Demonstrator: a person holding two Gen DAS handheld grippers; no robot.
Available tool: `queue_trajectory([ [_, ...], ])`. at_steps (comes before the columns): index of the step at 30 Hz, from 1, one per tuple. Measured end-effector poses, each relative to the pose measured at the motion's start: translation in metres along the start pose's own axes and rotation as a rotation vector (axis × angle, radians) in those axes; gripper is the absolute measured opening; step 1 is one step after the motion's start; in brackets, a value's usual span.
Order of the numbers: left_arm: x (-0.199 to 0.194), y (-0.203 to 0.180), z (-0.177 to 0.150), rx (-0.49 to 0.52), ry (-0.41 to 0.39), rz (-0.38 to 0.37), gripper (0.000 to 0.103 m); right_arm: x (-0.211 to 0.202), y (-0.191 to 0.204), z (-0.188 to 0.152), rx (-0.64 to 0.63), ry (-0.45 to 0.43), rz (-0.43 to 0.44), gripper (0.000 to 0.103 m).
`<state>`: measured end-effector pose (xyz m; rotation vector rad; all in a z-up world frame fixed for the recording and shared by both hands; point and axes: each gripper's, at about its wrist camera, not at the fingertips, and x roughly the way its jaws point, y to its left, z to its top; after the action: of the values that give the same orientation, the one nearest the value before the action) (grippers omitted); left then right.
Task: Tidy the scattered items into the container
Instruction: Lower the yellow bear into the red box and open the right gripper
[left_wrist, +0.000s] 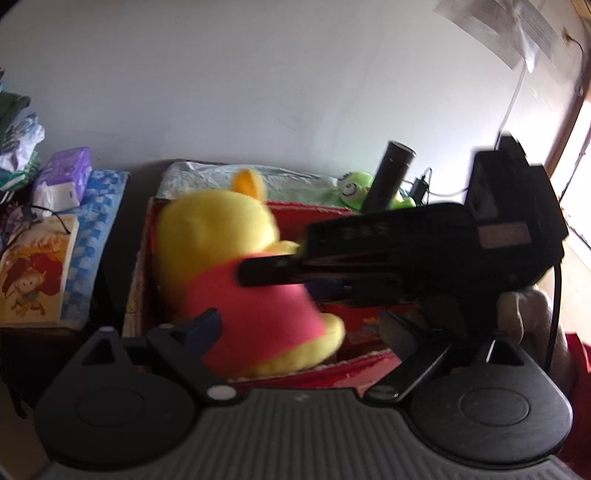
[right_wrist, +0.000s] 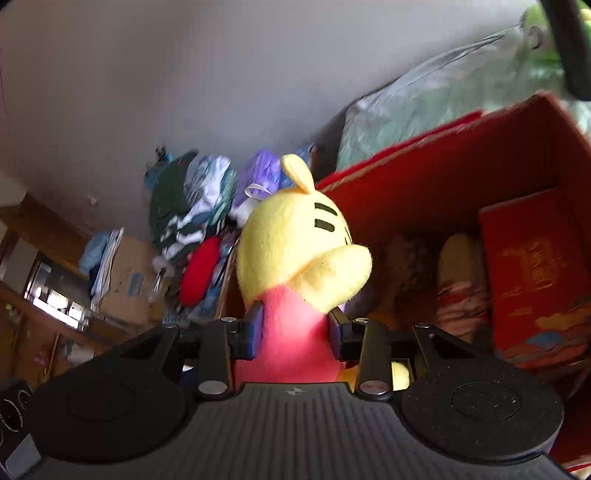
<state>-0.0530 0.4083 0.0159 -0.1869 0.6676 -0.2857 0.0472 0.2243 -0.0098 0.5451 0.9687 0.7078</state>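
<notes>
The right gripper clamps the yellow plush toy by its pink body at the red box. Only the left wrist view shows the left gripper spread, gripping nothing, and a green plush behind the box.

Black grippers, blue-padded fingers, silver screws.

Light source: daylight is admitted from a blown-out window at the right edge of the left wrist view.
Glare: detail is lost in that white patch.
Brightness: the wall is evenly lit; the left corners are darkened.
Blur: the yellow plush toy is smeared in the left view and sharper in the right.
Distortion: edges are bent by the fisheye lenses.
</notes>
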Motion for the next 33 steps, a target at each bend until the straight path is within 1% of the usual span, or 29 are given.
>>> queue_trajectory([
  [1, -0.001, 0.000, -0.001, 0.008, -0.005, 0.011, 0.088, 0.005, 0.004, -0.001, -0.014, 0.017, 0.013, 0.039],
  [2, 0.000, 0.003, -0.001, 0.005, 0.007, 0.008, 0.087, 0.007, 0.006, -0.002, -0.033, 0.023, 0.010, 0.041],
  [5, 0.006, 0.014, -0.002, -0.026, 0.041, 0.015, 0.086, 0.013, 0.000, 0.003, -0.016, 0.073, 0.040, 0.049],
  [7, 0.013, 0.016, -0.005, -0.023, 0.073, 0.057, 0.083, 0.012, -0.005, 0.003, 0.005, 0.088, 0.038, 0.049],
  [10, 0.019, 0.014, -0.008, -0.006, 0.078, 0.083, 0.083, 0.002, -0.013, 0.003, 0.036, 0.080, 0.069, 0.049],
  [12, 0.020, 0.014, -0.009, -0.005, 0.080, 0.079, 0.083, -0.009, -0.016, 0.003, 0.038, 0.066, 0.078, 0.049],
  [14, 0.018, 0.016, -0.008, -0.018, 0.083, 0.061, 0.081, -0.021, -0.020, 0.003, 0.046, 0.040, 0.071, 0.049],
  [16, 0.011, 0.015, -0.005, -0.031, 0.072, 0.033, 0.079, -0.025, -0.022, 0.004, 0.070, 0.021, 0.067, 0.046],
  [18, 0.004, 0.013, -0.002, -0.027, 0.048, 0.005, 0.079, -0.027, -0.025, 0.004, 0.092, 0.018, 0.071, 0.035],
  [19, 0.002, 0.011, -0.001, -0.022, 0.040, -0.012, 0.079, -0.027, -0.026, 0.004, 0.100, 0.022, 0.077, 0.032],
  [20, 0.002, 0.009, 0.000, -0.016, 0.037, -0.031, 0.079, -0.025, -0.027, 0.004, 0.108, 0.030, 0.080, 0.027],
  [22, 0.005, 0.004, 0.000, 0.001, 0.050, -0.053, 0.079, -0.018, -0.029, 0.004, 0.123, 0.057, 0.062, 0.023],
  [24, 0.012, -0.001, -0.003, 0.022, 0.075, -0.054, 0.079, -0.009, -0.029, 0.003, 0.139, 0.088, 0.066, 0.018],
  [26, 0.018, -0.006, -0.007, 0.042, 0.108, -0.044, 0.079, 0.003, -0.033, 0.002, 0.179, 0.146, 0.121, 0.016],
  [27, 0.020, -0.008, -0.008, 0.053, 0.117, -0.036, 0.079, 0.009, -0.033, 0.001, 0.196, 0.169, 0.145, 0.014],
  [28, 0.020, -0.009, -0.009, 0.064, 0.120, -0.026, 0.078, 0.014, -0.031, 0.001, 0.197, 0.185, 0.157, 0.013],
  [30, 0.019, -0.006, -0.009, 0.066, 0.121, -0.002, 0.079, 0.025, -0.024, 0.001, 0.159, 0.216, 0.164, 0.012],
  [31, 0.019, -0.003, -0.008, 0.054, 0.123, 0.009, 0.085, 0.031, -0.023, 0.001, 0.149, 0.235, 0.164, 0.011],
  [33, 0.019, 0.004, -0.008, 0.023, 0.122, 0.005, 0.083, 0.039, -0.024, 0.002, 0.162, 0.259, 0.146, 0.010],
])
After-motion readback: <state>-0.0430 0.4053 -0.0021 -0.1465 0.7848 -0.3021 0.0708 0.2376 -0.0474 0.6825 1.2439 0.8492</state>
